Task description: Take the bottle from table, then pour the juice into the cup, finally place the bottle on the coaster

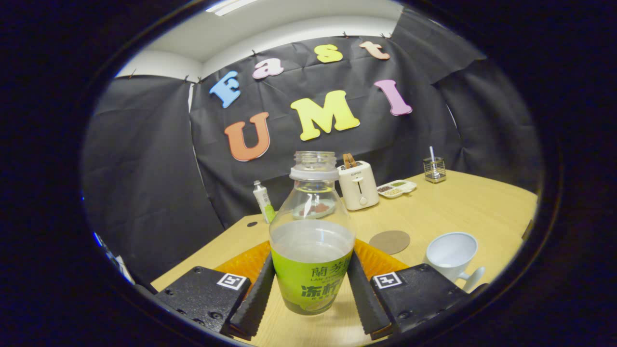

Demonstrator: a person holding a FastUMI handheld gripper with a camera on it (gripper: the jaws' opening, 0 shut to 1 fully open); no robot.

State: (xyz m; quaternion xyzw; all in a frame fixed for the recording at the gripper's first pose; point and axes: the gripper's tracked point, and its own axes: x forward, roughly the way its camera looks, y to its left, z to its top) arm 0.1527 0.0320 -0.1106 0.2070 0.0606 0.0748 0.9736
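Observation:
An uncapped clear bottle point(312, 236) with a green label stands upright between my fingers, part full of pale juice. My gripper point(311, 289) is shut on the bottle, both pads pressing its labelled sides. The bottle's base looks level with or just above the wooden table point(462, 207); I cannot tell which. A white cup point(451, 254) with a handle sits to the right of the fingers, tipped toward me with its mouth showing. A round brown coaster point(389, 241) lies flat beyond the right finger, between the bottle and the cup.
An orange plate point(250, 262) lies behind the bottle. Farther back stand a white toaster point(357, 185), a small white-green tube point(264, 201), a white snack tray point(396, 189) and a wire holder point(434, 169). A plate with red bits shows through the bottle.

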